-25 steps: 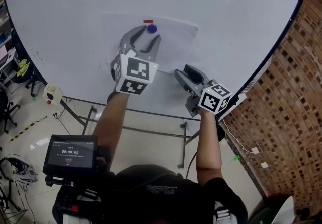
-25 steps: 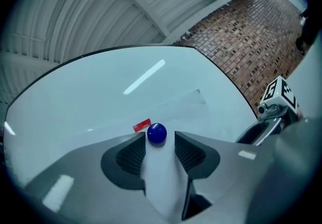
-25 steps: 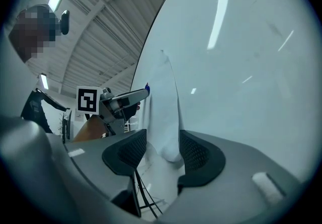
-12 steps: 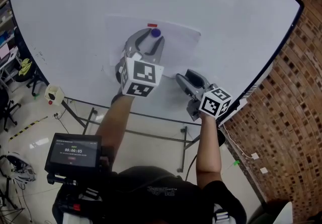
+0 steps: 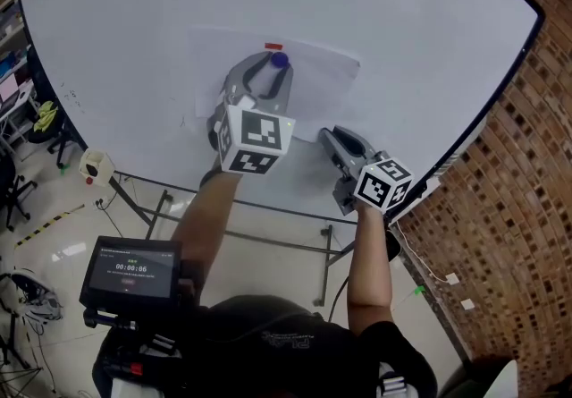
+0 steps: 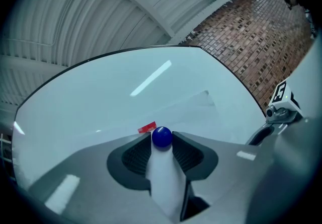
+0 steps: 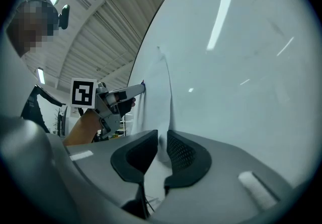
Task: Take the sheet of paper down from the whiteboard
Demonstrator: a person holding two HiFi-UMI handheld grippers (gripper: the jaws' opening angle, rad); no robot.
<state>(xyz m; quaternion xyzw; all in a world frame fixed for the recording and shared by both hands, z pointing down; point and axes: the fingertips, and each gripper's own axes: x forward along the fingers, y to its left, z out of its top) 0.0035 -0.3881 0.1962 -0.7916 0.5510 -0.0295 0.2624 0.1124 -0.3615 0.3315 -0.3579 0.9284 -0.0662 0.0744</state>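
- On the whiteboard (image 5: 134,21), upper middle, the sheet of paper (image 5: 317,79) is still up. It lies flat at the top, and its lower right edge curls off the board.
- Left gripper (image 5: 273,67) points at the sheet's top edge, right gripper (image 5: 327,134) at the lower right edge. They are well apart.
- Left jaws have just been closing and the pads now touch both sides of the blue magnet (image 6: 162,137), so I read that as a grip on it.
- Right jaws have also just been closing. They are nearly together around the lifted paper edge, but a thin gap still shows at the tips, so it's not a firm pinch yet.
- A small red tab (image 5: 273,46) sits just above the magnet at the sheet's top edge. Can't tell if it's tape or a second magnet, or whether it holds anything.
- Step in hand, as I judge it: securing both holds before release. Nothing is off the board yet.
- Next move calls for:
  - the right pads to close fully on the paper first, so the sheet doesn't drop
  - then the magnet to be pulled straight off the board
- Risk: if the red tab also pins the sheet, pulling on the corner could tear it.
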